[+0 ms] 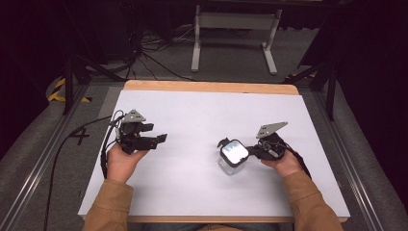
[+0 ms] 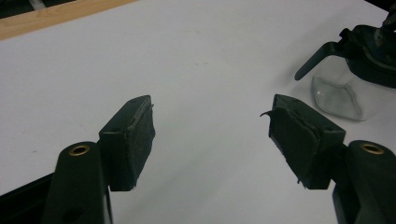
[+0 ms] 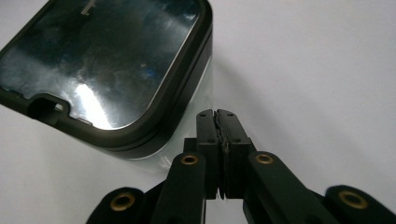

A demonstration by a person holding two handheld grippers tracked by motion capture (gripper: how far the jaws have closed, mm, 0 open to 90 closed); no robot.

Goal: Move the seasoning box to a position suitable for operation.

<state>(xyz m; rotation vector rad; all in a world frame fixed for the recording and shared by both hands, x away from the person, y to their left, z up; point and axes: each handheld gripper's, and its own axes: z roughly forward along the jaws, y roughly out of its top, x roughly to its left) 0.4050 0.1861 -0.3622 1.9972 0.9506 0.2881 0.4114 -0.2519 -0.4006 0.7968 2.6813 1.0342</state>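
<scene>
Container [image 1: 233, 158] with dark lid just left of right gripper [image 1: 251, 151] on white table sheet [image 1: 192, 125], high view; left gripper [image 1: 162, 138] well apart, idle. Left gripper view: jaws spread wide, nothing between; clear container body, lid and latch tab at far right. Right gripper view: jaws clenched on nothing, tips beside lid [image 3: 107, 65] edge, contact hard to tell. Best nudged gently, low on the rim, to avoid tipping. Beyond: wooden table edge [image 1: 207, 86], grey carpet, cables, white frame.

A white-topped desk [image 1: 207, 110] with a wooden edge stands on grey floor [image 1: 159, 67]; beyond it, a white frame [image 1: 235, 29] and dark surroundings.
</scene>
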